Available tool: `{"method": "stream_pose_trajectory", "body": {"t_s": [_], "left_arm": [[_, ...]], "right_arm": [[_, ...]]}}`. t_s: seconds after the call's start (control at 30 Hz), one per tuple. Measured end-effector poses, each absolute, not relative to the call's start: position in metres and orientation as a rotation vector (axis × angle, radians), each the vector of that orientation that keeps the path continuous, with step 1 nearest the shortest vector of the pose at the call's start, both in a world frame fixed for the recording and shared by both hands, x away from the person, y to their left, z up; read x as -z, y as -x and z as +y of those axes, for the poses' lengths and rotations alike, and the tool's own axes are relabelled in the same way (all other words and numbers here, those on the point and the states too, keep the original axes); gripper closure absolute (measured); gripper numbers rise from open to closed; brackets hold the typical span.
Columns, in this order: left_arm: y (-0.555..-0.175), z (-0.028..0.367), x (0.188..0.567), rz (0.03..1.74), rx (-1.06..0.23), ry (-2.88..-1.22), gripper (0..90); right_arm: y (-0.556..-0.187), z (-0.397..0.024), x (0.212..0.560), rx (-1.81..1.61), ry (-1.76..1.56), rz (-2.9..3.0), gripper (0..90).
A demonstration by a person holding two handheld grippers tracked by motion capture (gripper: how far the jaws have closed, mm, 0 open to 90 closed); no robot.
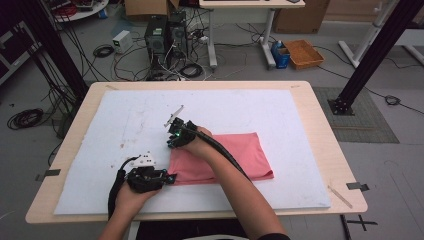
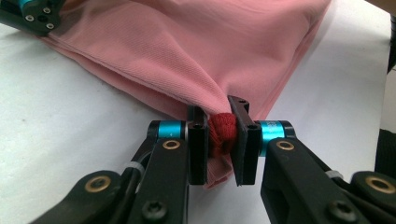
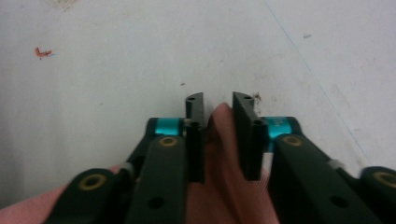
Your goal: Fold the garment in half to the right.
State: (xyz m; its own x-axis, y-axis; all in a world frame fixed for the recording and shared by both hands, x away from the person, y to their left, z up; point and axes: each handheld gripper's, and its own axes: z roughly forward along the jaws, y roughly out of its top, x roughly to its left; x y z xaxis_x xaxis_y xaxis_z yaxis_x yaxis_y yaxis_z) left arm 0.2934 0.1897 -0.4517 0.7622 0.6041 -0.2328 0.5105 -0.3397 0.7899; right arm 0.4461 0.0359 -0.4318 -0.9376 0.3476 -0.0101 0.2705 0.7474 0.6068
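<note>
Left gripper (image 1: 167, 178) at lower left of the high view clamps the pink cloth's (image 1: 235, 152) near corner, bunched tight between its jaws, while right gripper (image 1: 175, 142) nips the far-left corner, cloth lying folded mid-frame on the white mat (image 1: 100, 150)

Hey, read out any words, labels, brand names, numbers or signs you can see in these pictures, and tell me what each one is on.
There is no readable text in any view.
The blue box on the floor by the desk leg: any print on it is too small and blurred to read.
The small red mark on the white mat: a scribble, not a letter or number.
The pink cloth: plain, with no label showing.
</note>
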Motion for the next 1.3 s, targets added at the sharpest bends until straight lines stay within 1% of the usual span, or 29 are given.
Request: {"method": "stream_pose_trajectory", "body": {"t_s": [0.07,0.13,0.33,0.57,1.03,1.3], "left_arm": [[-0.293,0.191,0.451,0.84,-0.125,-2.004,78.6],[-0.293,0.194,0.45,0.839,-0.121,-1.997,78.7],[-0.29,0.194,0.439,0.796,-0.12,-1.974,78.7],[-0.29,0.185,0.421,0.733,-0.099,-1.951,78.7],[-0.308,0.139,0.402,0.604,-0.044,-1.966,78.7],[-0.32,0.106,0.39,0.545,-0.02,-1.981,78.8]], "right_arm": [[-0.445,0.038,0.431,-0.931,-0.474,2.81,84.3],[-0.444,0.039,0.428,-0.952,-0.468,2.795,85.3],[-0.442,0.03,0.408,-1.068,-0.483,2.757,85.7],[-0.439,0.01,0.39,-1.175,-0.486,2.719,85.5],[-0.435,-0.043,0.369,-1.238,-0.545,2.645,85.5],[-0.433,-0.071,0.363,-1.244,-0.569,2.604,85.5]]}}
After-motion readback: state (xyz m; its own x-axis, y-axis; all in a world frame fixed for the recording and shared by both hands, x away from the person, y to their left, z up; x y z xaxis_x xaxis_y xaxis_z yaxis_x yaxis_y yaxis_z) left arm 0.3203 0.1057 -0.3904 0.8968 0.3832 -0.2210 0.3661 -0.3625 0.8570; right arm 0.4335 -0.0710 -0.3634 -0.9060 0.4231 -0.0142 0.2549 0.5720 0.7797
